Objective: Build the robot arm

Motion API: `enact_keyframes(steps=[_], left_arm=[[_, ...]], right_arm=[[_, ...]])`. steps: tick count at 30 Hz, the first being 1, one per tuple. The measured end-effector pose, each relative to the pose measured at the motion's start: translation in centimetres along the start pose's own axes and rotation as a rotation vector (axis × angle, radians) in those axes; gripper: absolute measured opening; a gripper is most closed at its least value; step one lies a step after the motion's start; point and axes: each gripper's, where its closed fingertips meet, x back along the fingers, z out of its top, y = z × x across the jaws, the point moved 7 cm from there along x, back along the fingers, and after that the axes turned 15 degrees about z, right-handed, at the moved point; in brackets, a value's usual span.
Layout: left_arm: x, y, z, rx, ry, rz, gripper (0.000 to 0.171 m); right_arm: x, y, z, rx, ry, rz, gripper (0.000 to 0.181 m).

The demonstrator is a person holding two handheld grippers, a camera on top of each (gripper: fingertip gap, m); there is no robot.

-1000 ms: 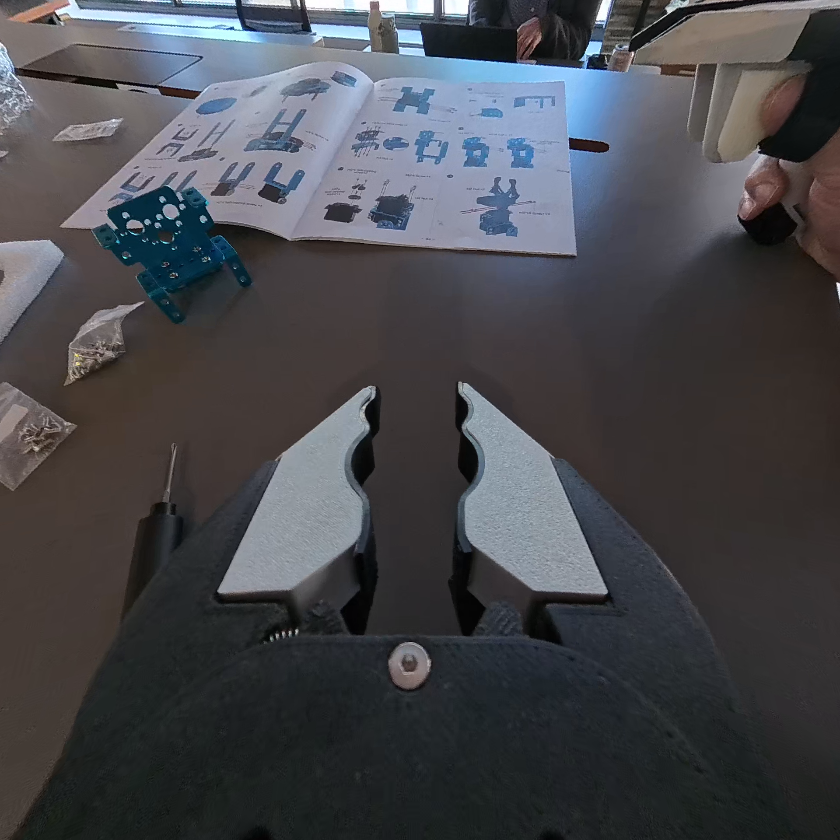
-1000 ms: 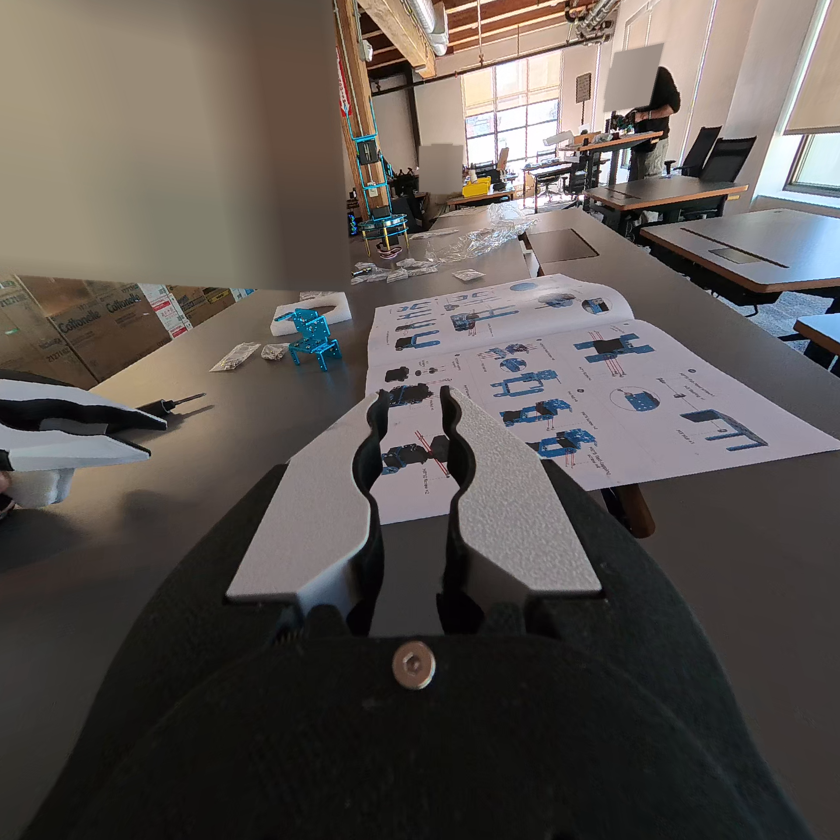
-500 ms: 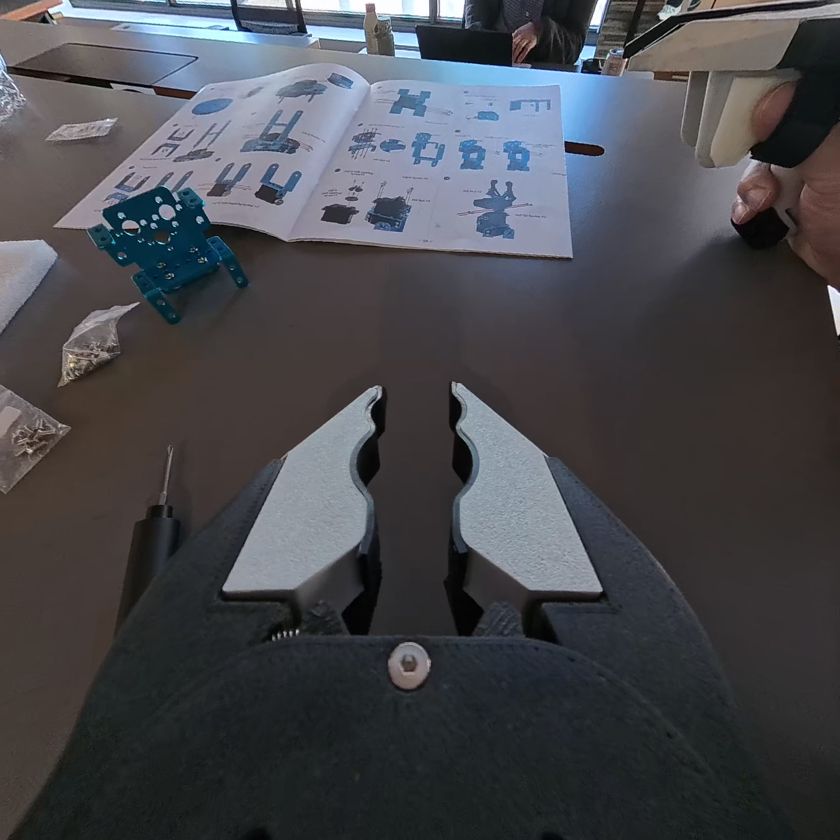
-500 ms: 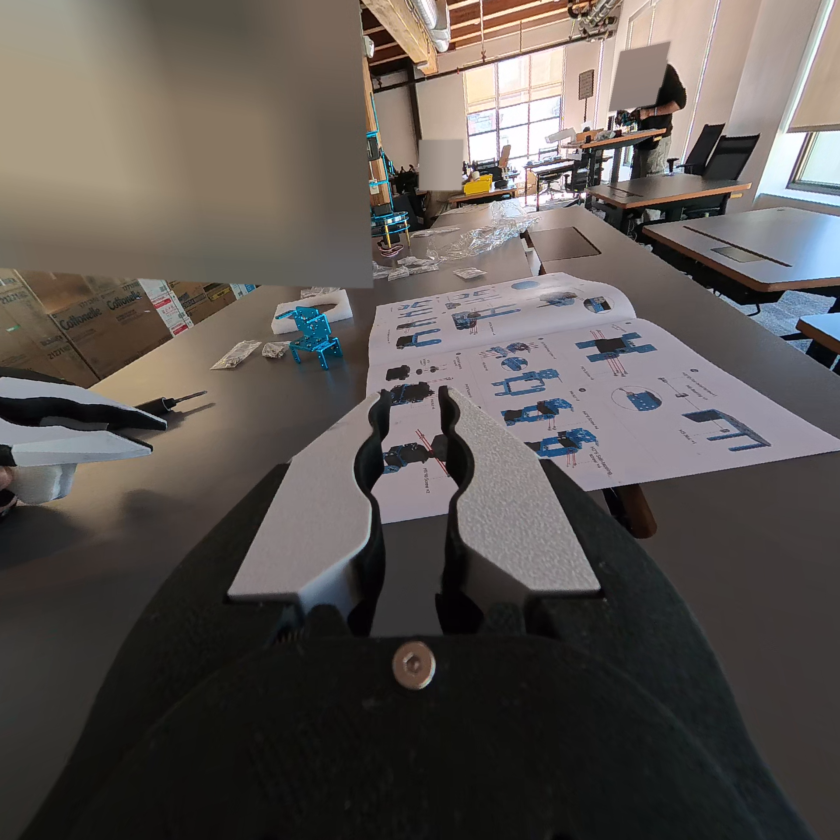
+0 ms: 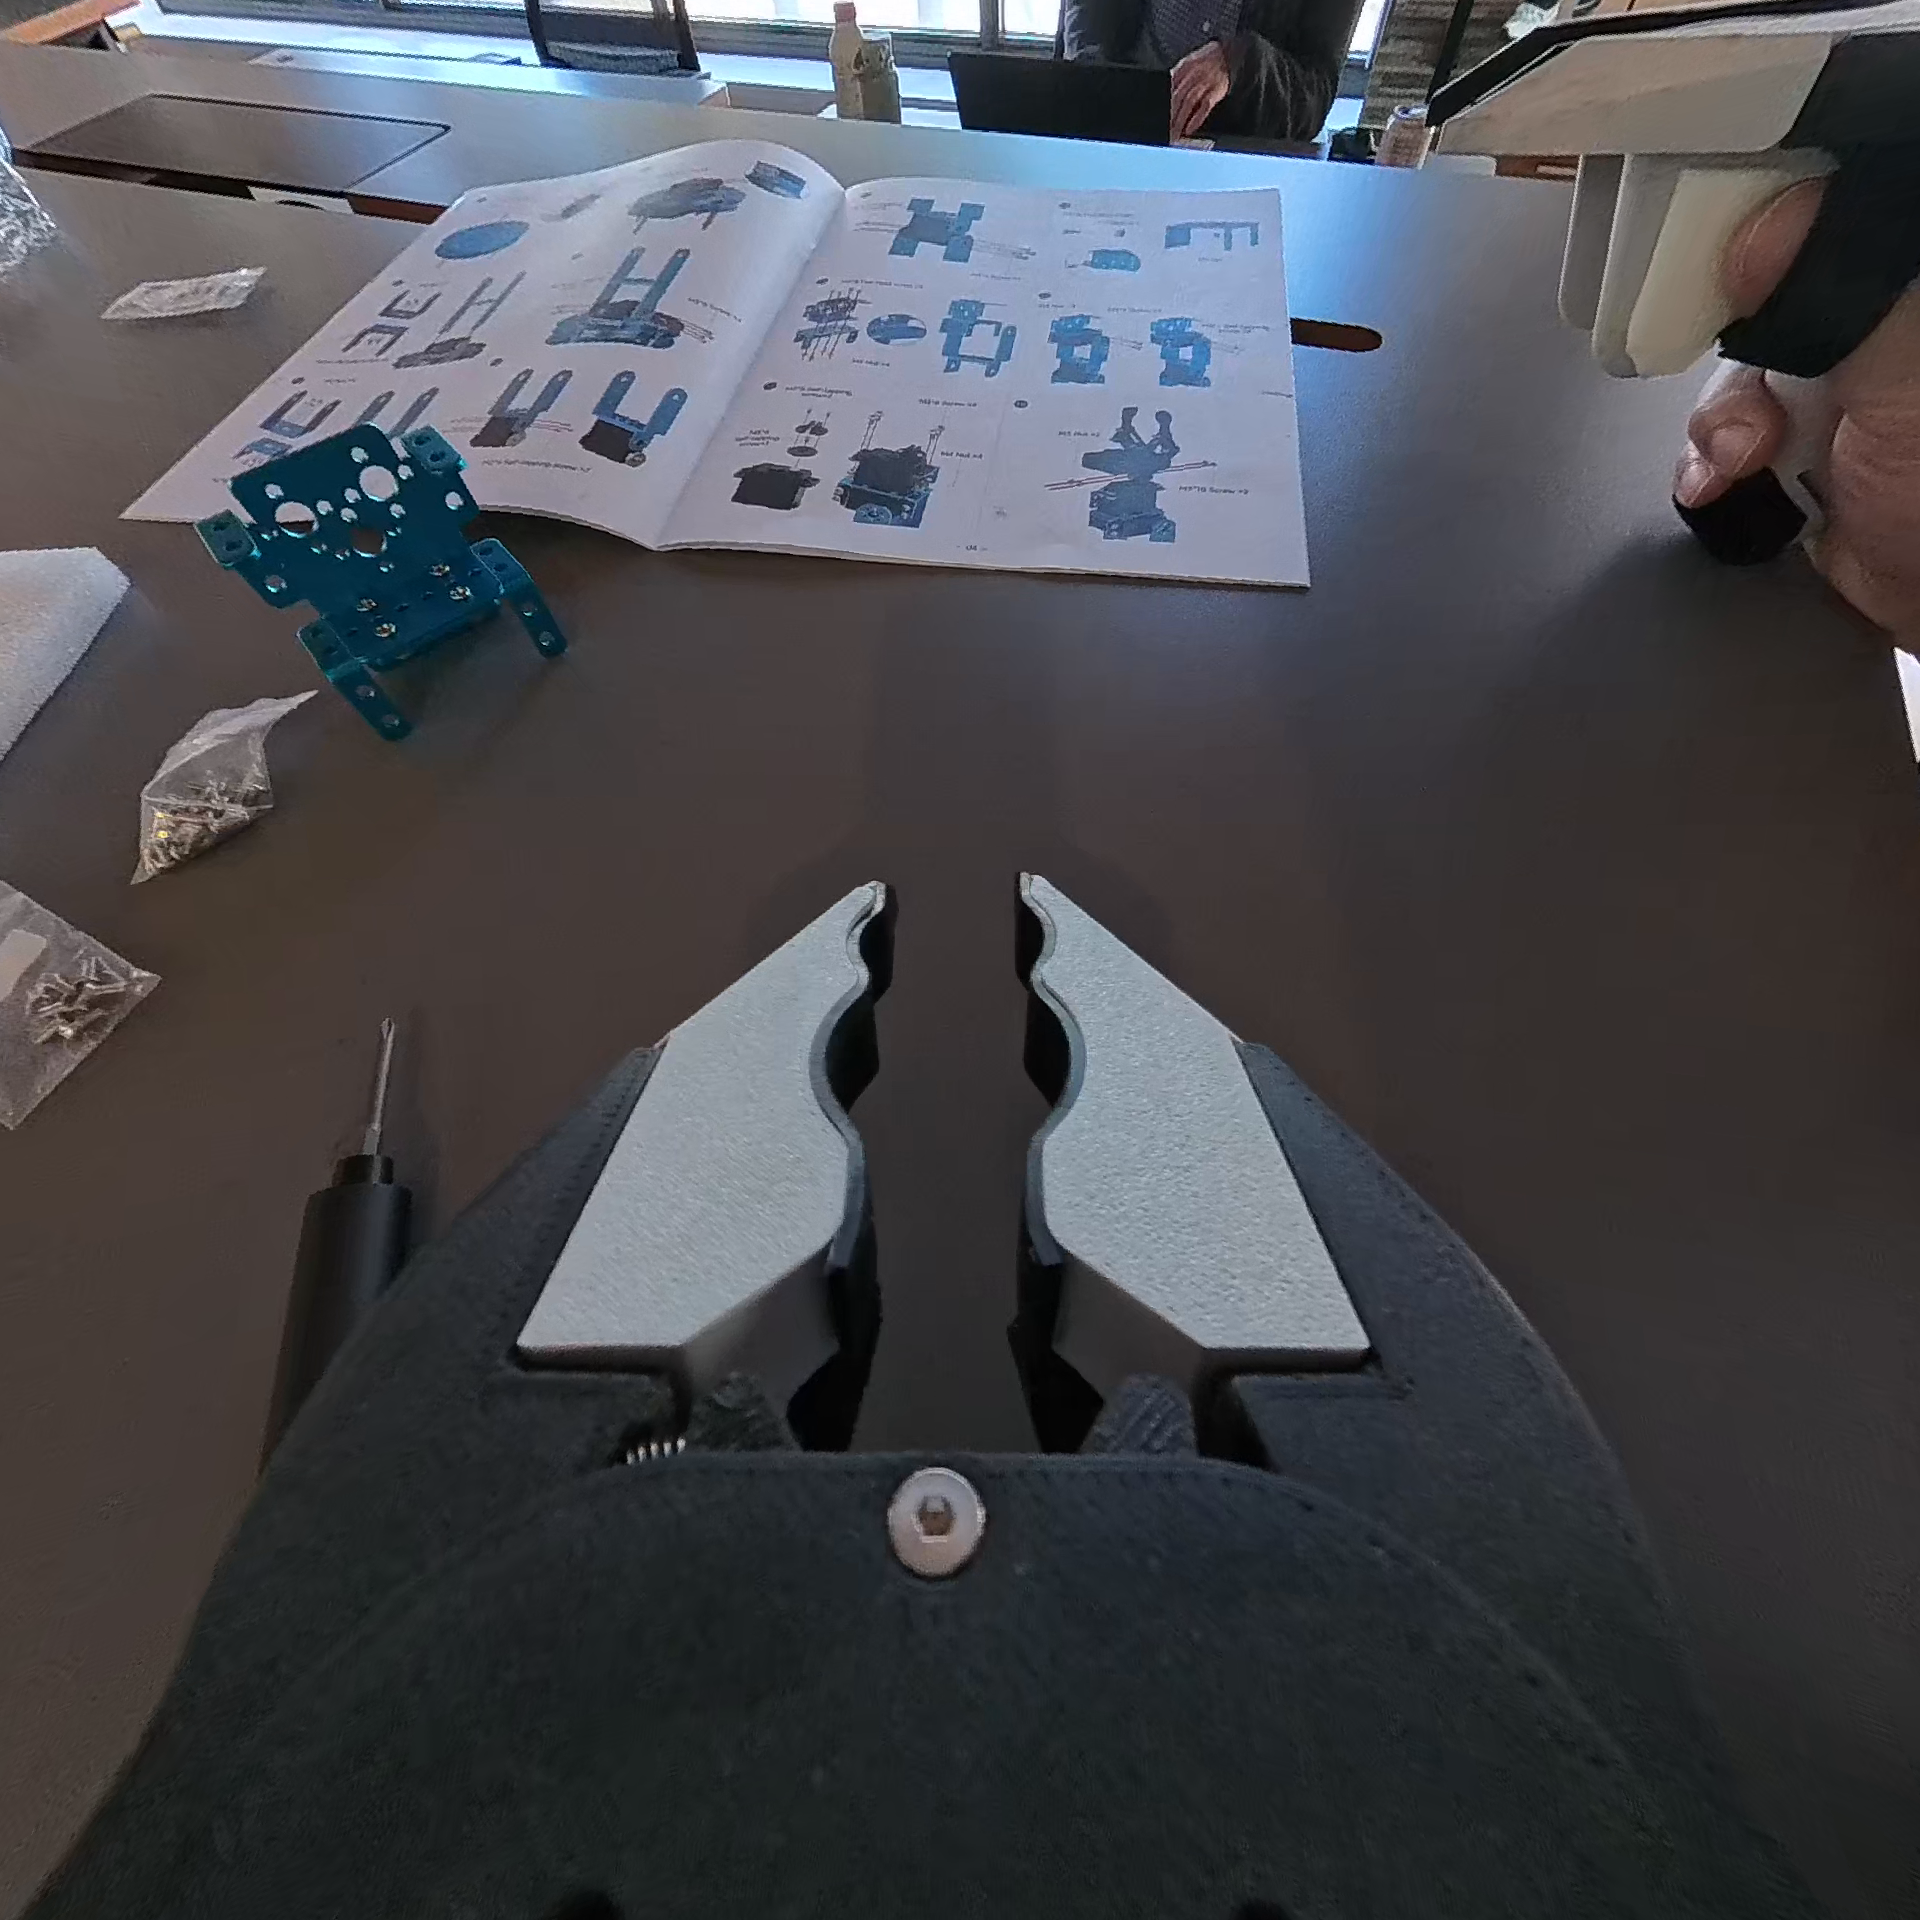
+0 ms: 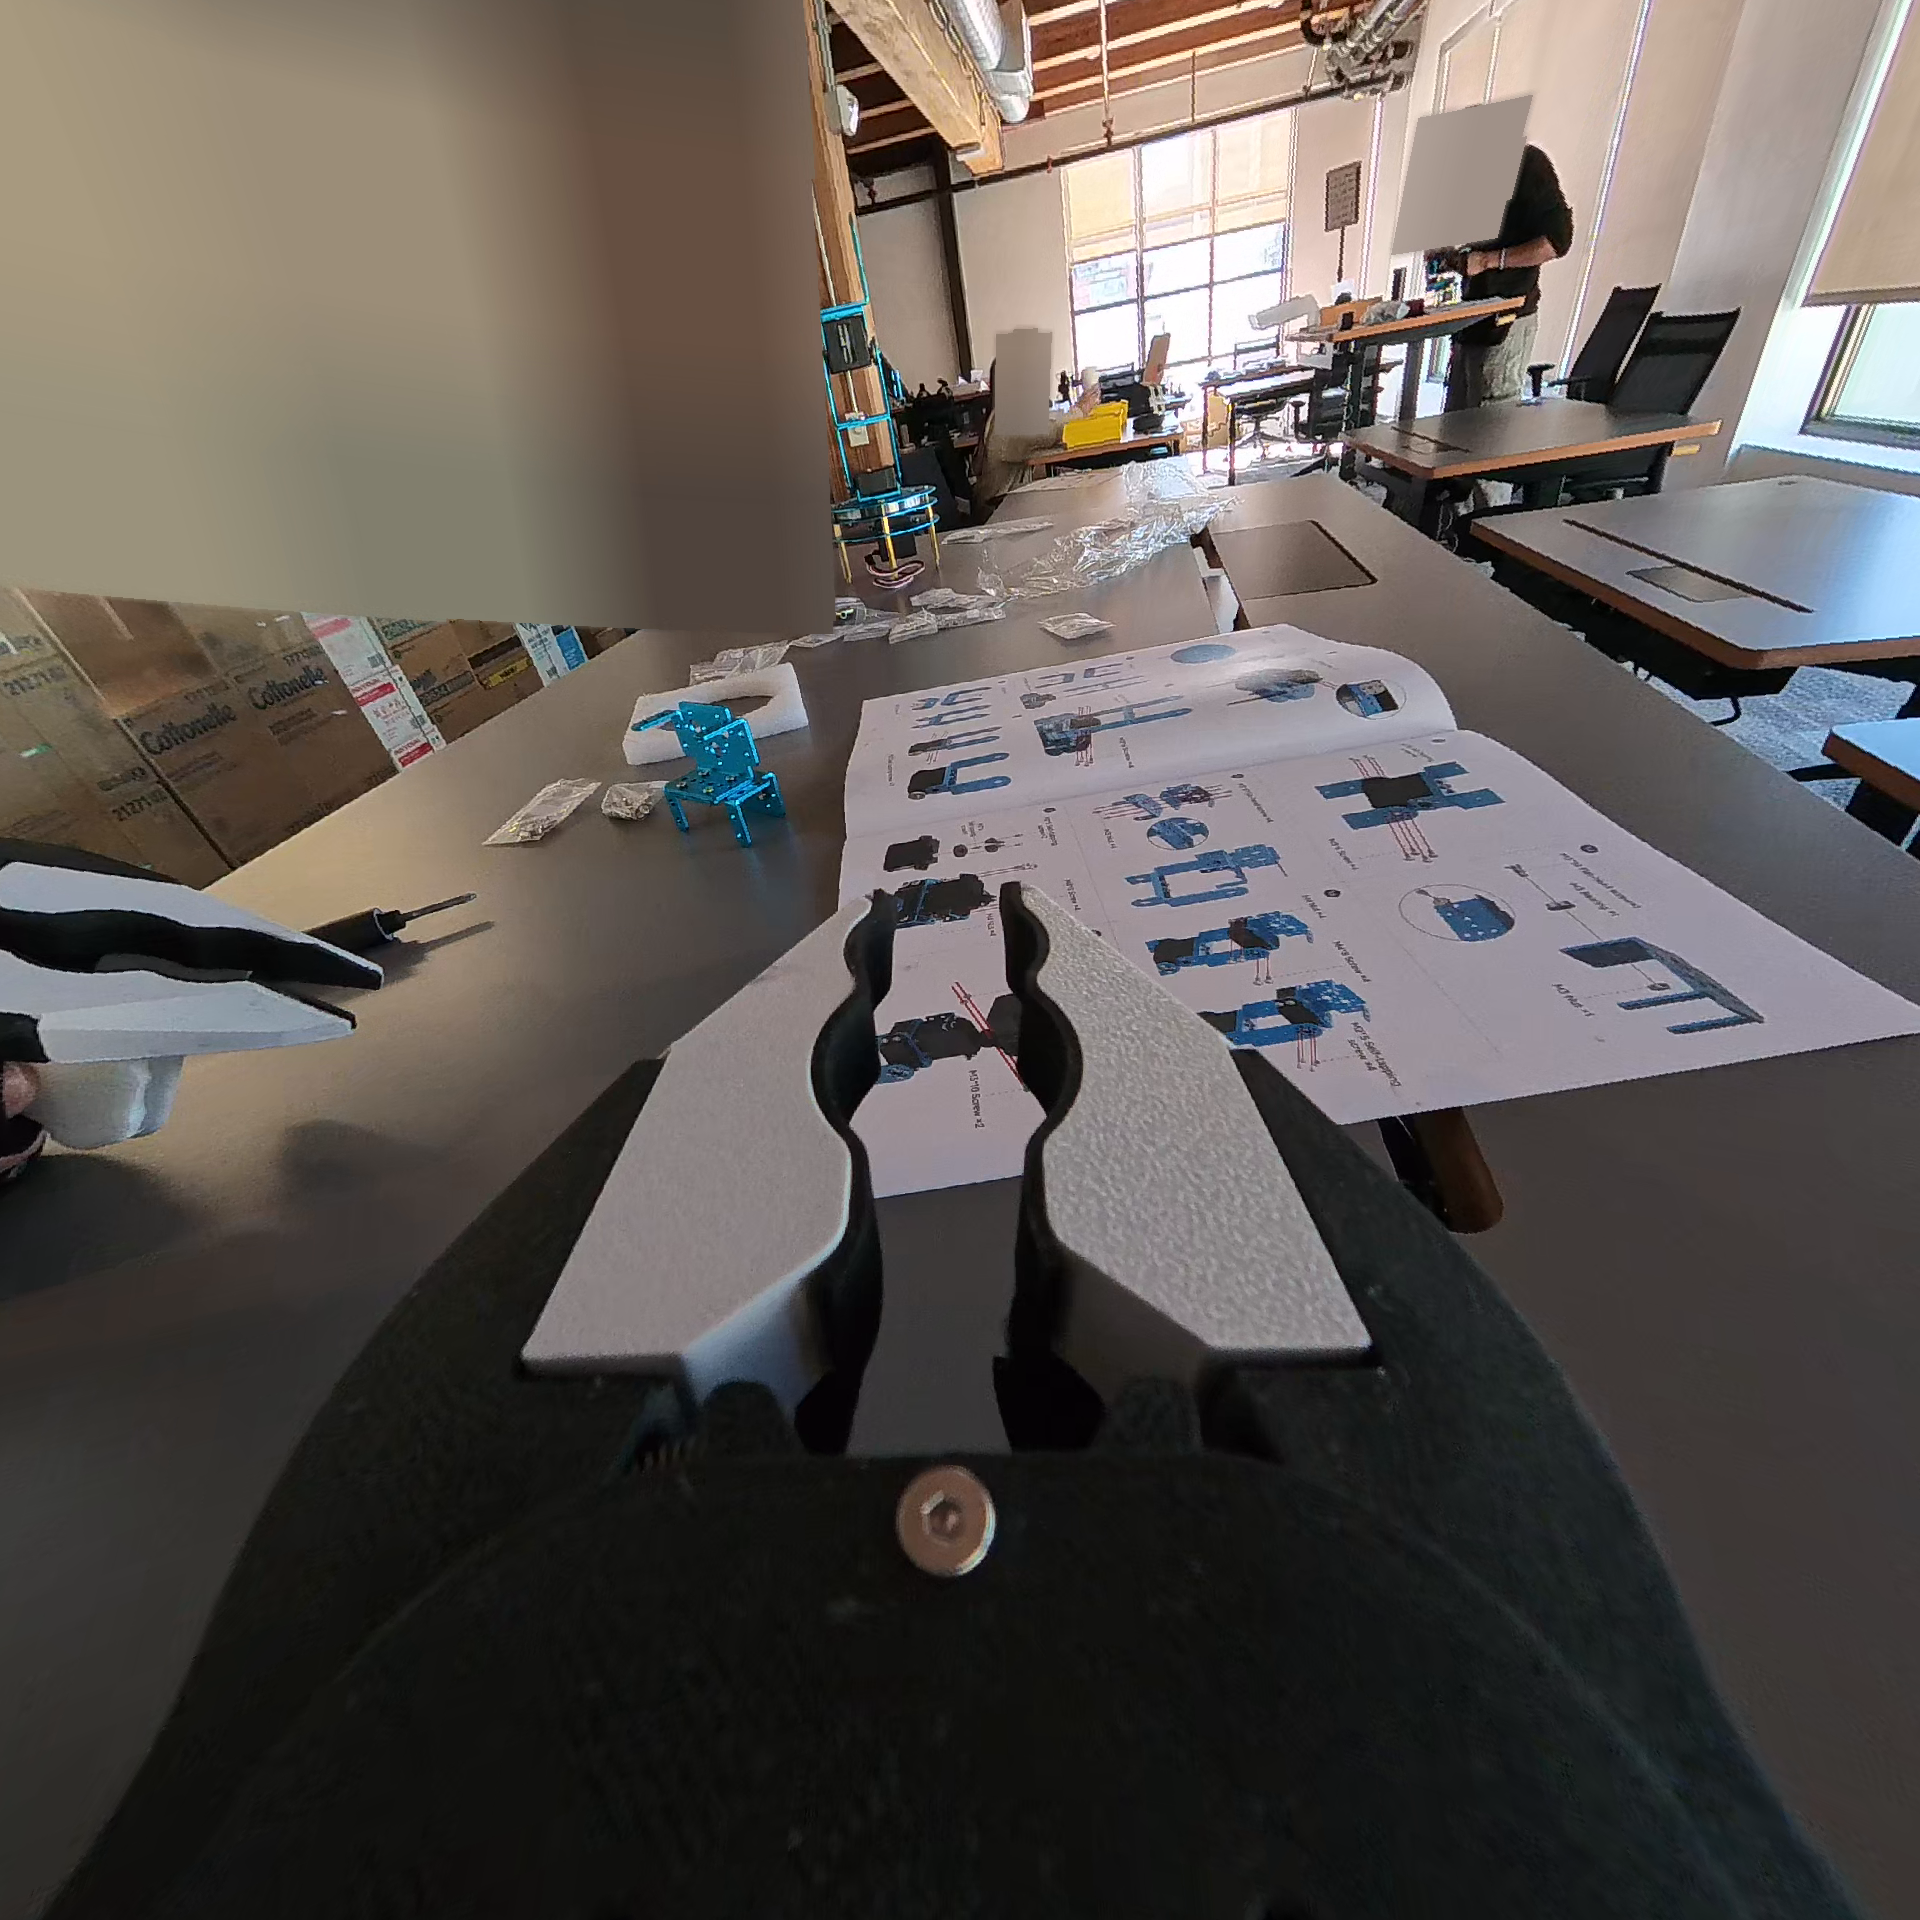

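My left gripper (image 5: 953, 896) is open and empty, low over the dark table (image 5: 1351, 935). A black screwdriver (image 5: 348, 1226) lies just left of it. A blue metal bracket assembly (image 5: 364, 561) stands farther ahead on the left, near an open instruction booklet (image 5: 790, 353). My right gripper (image 6: 948, 904) is open and empty, its jaws a narrow gap apart, above the near edge of the booklet (image 6: 1299, 852). The blue bracket (image 6: 719, 769) stands to its left ahead. The other gripper shows at the left edge (image 6: 177, 987), and in the left wrist view at top right (image 5: 1683, 177).
Small bags of screws (image 5: 208, 790) (image 5: 52, 997) and white foam (image 5: 42, 623) lie at the left. Foam (image 6: 717, 707), screw bags (image 6: 545, 808) and crumpled plastic (image 6: 1122, 530) lie farther back. A slot (image 5: 1335, 337) cuts the tabletop behind the booklet. Other desks, chairs and people are beyond. About 20 cm separates my left fingertips from my right. The black screwdriver (image 5: 348, 1226) is closer to my left gripper, around 12 cm from its tips; the right tips are 35 cm off. To the blue bracket (image 6: 719, 769): left tips about 15 cm, right tips about 25 cm.
The left gripper has drawn back slightly, so the bracket and booklet sit a little lower in its view. The right gripper has barely moved. Both stay open.
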Motion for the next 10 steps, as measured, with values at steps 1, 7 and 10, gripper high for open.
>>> enact_keyframes(steps=[1,7,10], left_arm=[[-0.01,0.0,-0.01,0.0,-0.001,0.0,0.021],[0.02,0.02,0.0,-0.001,0.001,-0.001,0.019],[0.04,0.08,0.0,-0.005,0.003,-0.005,0.016]], right_arm=[[0.0,0.0,0.0,0.0,0.0,0.0,0.019],[-0.01,0.0,0.0,-0.001,0.0,0.002,0.019],[0.0,0.01,0.0,-0.001,0.0,0.003,0.019]])
